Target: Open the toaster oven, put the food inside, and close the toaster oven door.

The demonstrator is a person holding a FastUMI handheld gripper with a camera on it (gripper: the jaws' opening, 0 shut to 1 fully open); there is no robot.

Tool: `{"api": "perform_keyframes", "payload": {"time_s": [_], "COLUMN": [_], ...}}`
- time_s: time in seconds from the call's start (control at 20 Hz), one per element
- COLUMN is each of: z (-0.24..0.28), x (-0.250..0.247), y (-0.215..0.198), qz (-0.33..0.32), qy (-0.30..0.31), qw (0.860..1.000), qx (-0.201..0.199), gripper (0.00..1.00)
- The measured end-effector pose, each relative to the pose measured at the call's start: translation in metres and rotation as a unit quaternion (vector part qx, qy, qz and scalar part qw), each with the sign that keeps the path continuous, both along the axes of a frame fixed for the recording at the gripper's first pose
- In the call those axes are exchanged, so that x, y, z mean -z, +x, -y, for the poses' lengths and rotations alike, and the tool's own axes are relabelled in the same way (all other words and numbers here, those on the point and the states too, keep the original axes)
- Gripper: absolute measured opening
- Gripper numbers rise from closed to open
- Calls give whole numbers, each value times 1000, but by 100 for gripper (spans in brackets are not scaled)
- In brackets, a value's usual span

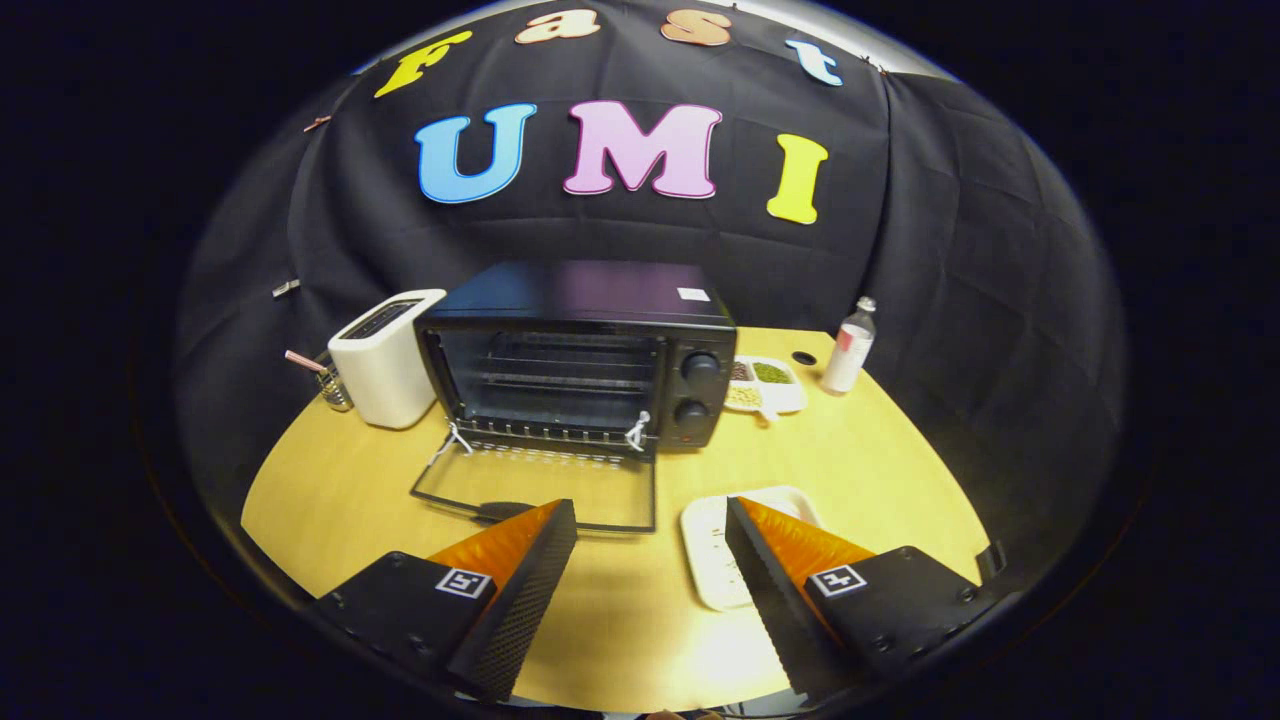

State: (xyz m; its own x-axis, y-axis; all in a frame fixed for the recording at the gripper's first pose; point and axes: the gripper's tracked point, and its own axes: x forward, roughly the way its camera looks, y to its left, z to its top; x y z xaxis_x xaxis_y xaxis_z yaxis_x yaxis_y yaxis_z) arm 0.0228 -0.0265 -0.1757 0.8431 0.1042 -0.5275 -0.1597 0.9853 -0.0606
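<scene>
Fingers of the gripper stand wide apart over the yellow wooden table, with nothing held between them — only bare tabletop shows in the gap. Beyond them sits the black toaster oven, its glass door dropped fully open and lying flat toward the fingers, so the wire racks inside can be seen; two round knobs sit one above the other on its right-hand panel. The door's front edge lies just ahead of the left finger's tip. A white rectangular plate rests on the table beside the door, partly hidden behind the right finger (whether any food lies on it cannot be made out). Just left of the oven stands a white toaster, and past that a small glass jar with a pink stick in it. Right of the oven is a white divided dish holding green and pale bits, and further right, near the cloth wall, a small clear bottle stands upright.
</scene>
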Motion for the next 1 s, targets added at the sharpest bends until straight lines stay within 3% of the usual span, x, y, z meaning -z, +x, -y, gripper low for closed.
{"api": "perform_keyframes", "payload": {"time_s": [0.45, 0.8, 1.0], "z": [117, 139, 135], "x": [56, 129, 149], "y": [35, 42, 47], "qz": [-113, -238, -264], "qy": [39, 103, 124], "qw": [993, 965, 955], "qx": [-8, -40, -49], "gripper": [99, 100, 98]}}
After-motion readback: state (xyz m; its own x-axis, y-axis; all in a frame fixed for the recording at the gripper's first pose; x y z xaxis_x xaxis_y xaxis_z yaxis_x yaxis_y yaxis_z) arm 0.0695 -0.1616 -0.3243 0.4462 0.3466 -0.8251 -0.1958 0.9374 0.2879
